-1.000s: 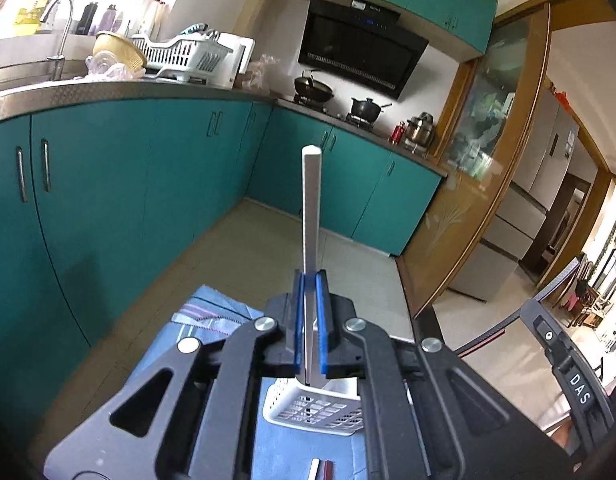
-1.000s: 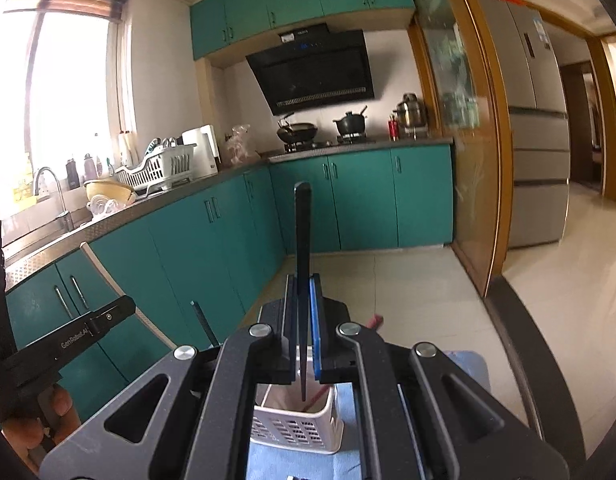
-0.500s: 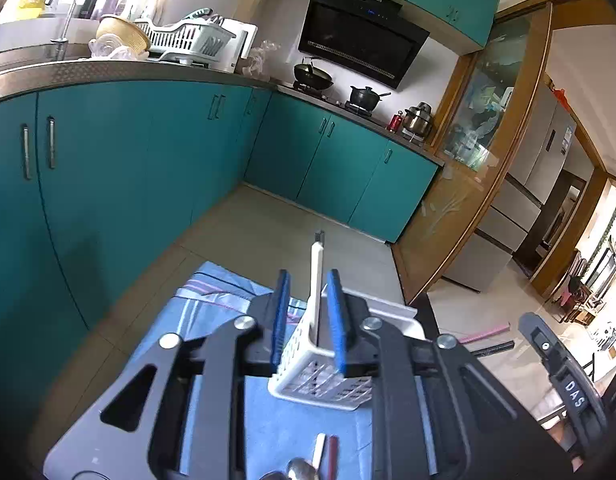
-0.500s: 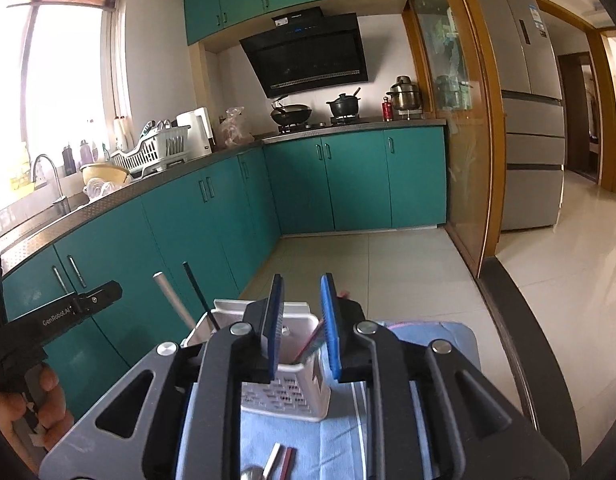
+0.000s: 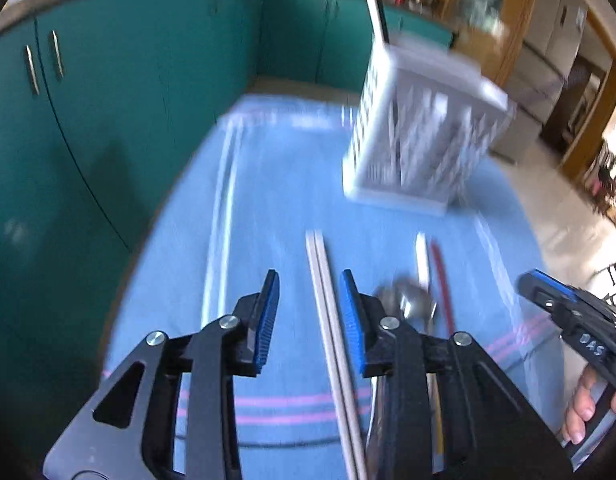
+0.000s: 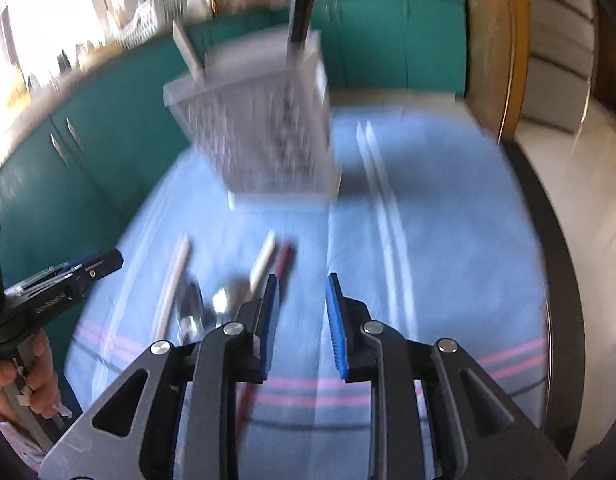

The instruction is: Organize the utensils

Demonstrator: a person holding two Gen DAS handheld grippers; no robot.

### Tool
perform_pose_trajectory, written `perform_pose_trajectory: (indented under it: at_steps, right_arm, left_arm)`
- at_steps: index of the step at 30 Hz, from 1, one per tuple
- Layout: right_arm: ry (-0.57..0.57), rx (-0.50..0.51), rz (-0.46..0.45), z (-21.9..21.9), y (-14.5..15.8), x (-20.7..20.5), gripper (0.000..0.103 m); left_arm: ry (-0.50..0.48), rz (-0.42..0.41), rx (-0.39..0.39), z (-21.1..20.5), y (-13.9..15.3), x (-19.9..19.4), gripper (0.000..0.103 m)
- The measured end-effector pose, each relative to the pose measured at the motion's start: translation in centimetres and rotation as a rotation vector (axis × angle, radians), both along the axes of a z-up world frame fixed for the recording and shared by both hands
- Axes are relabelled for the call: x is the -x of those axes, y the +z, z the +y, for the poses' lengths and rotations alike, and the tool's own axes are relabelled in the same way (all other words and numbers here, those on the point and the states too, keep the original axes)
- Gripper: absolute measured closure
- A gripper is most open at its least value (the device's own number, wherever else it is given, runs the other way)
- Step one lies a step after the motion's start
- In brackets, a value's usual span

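Note:
A white perforated utensil basket (image 5: 424, 136) (image 6: 259, 128) stands on a blue cloth (image 5: 275, 184) (image 6: 428, 208). A white chopstick (image 6: 187, 50) and a dark utensil (image 6: 301, 4) stand in it. My left gripper (image 5: 310, 314) is open and empty above a pair of white chopsticks (image 5: 328, 312) lying on the cloth. A metal spoon (image 5: 408, 302), a white stick (image 5: 422, 252) and a dark red chopstick (image 5: 442, 280) lie to its right. My right gripper (image 6: 301, 322) is open and empty, with the red chopstick (image 6: 283, 258) just left of it. Both views are blurred.
Teal kitchen cabinets (image 5: 107, 80) run along the left and back. The cloth has pink stripes (image 6: 308, 396) near its front edge. The table's dark edge (image 6: 548, 240) runs down the right side. The other handheld gripper shows at the right of the left view (image 5: 576, 328).
Both grippers let go of the utensils they held into the basket, opened wider, pulled back and tilted down over the cloth and the loose utensils.

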State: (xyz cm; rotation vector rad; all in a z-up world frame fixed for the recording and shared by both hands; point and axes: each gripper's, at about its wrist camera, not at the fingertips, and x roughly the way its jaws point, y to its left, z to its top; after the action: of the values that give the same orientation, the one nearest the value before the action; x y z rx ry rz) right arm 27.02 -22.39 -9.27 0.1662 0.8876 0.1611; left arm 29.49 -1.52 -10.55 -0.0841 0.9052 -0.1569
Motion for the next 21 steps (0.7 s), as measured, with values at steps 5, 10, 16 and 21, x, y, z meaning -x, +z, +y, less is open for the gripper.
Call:
perform_pose_trajectory:
  at_steps: [5,10,16,21]
  right_arm:
    - [0.059,0.055,0.092,3.1,-3.3,-0.2,0.079]
    - [0.067,0.106,0.107,4.9,-4.3,-0.7,0.078]
    - [0.066,0.161,0.104,5.4,-4.6,-1.3,0.072]
    - [0.042,0.188,0.089,4.7,-4.6,-0.5,0.076]
  left_arm:
    - [-0.03,0.093,0.01,-0.7,-3.1,0.6,0.072]
    - [-0.044,0.123,-0.022,-1.4,-4.5,0.9,0.072]
    - [-0.027,0.127,-0.042,-1.5,-4.1,0.1,0.071]
    - [-0.016,0.126,-0.011,-0.8,-3.9,0.3,0.089]
